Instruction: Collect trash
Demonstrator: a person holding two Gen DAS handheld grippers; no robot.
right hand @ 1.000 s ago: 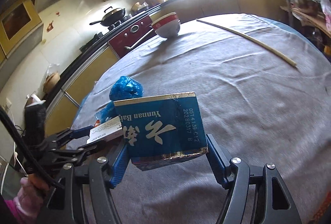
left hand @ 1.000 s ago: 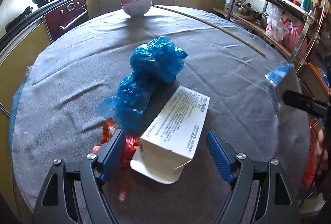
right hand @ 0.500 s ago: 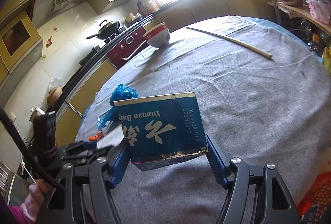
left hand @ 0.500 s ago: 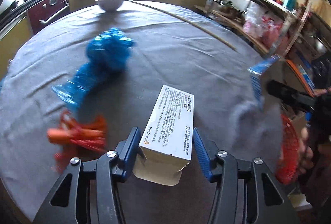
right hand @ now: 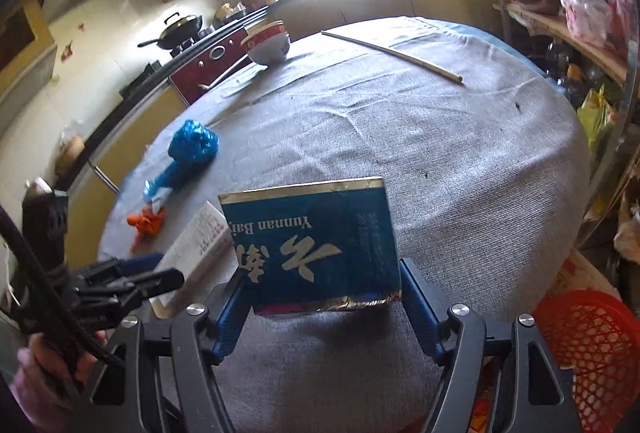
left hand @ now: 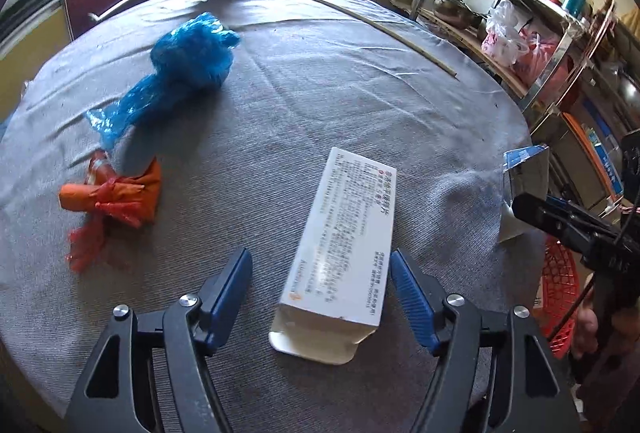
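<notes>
The white carton (left hand: pixel 344 237) lies on the grey worktop (left hand: pixel 360 93) between the left gripper's (left hand: pixel 320 297) jaws, which have just been opening off it. The right gripper (right hand: pixel 320 297) clamps a blue box (right hand: pixel 312 245) above the worktop.

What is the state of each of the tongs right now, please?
Left tongs: open, just been opening; white box between them, not gripped.
Right tongs: shut on the blue box.
</notes>
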